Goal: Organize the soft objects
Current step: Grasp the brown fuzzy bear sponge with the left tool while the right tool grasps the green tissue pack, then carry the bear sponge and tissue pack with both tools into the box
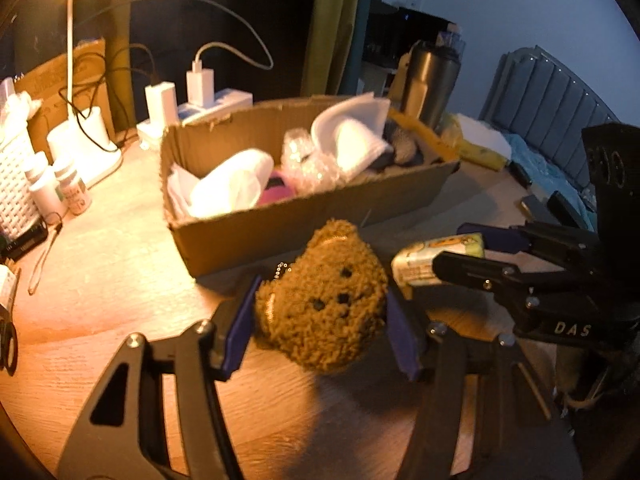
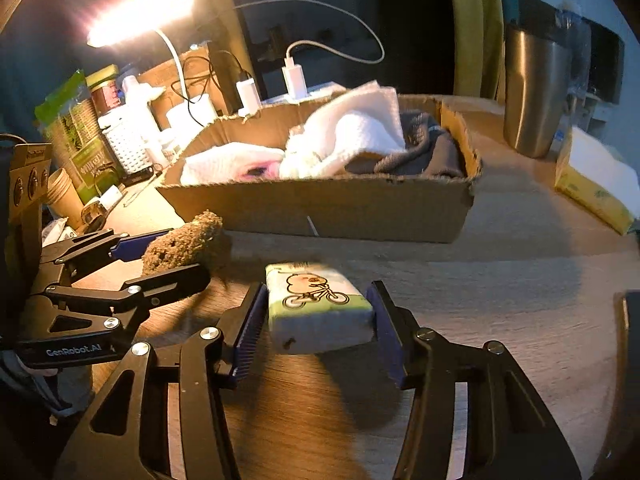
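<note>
With the left tool point(image 1: 320, 316) clamped on the plush bear point(image 1: 322, 300) and the right tool point(image 2: 318, 312) on the tissue pack point(image 2: 316, 304), both at frame centre, each likely needs carrying into the cardboard box point(image 1: 280, 236) above

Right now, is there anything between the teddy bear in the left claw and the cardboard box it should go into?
Only the box's own near wall. The teddy bear, held in the left claw, sits just in front of the cardboard box; no other object lies between, so it should only need lifting over that wall.
</note>
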A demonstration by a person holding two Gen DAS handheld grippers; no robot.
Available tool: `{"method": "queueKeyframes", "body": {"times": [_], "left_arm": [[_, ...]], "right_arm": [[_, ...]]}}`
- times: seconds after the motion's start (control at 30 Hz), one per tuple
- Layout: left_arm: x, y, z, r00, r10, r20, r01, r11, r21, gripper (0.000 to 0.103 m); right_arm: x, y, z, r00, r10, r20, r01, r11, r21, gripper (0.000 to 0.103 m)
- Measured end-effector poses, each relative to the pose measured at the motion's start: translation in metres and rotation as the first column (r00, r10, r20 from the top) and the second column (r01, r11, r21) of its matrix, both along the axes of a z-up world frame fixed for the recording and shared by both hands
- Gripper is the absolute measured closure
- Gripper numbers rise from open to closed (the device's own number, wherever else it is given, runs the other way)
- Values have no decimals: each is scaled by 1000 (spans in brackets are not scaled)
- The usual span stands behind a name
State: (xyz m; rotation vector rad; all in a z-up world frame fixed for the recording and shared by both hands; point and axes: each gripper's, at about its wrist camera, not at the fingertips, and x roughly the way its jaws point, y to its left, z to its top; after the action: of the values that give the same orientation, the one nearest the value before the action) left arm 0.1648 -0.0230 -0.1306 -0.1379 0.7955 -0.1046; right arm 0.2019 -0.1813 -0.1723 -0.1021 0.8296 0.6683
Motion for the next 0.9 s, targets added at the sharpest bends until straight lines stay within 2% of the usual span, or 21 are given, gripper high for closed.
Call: {"method": "queueKeyframes", "body": {"times": [0.4,0.9], "left_arm": [[-1,-2,32,998,-8,65,9,1000,-5,43],[14,21,62,988,39,147,-40,999,3,43]], "right_arm": [[-8,-3,29,998,3,61,-4,1000,4,51],[14,-9,62,993,-6,121,1,999,42,51]]}}
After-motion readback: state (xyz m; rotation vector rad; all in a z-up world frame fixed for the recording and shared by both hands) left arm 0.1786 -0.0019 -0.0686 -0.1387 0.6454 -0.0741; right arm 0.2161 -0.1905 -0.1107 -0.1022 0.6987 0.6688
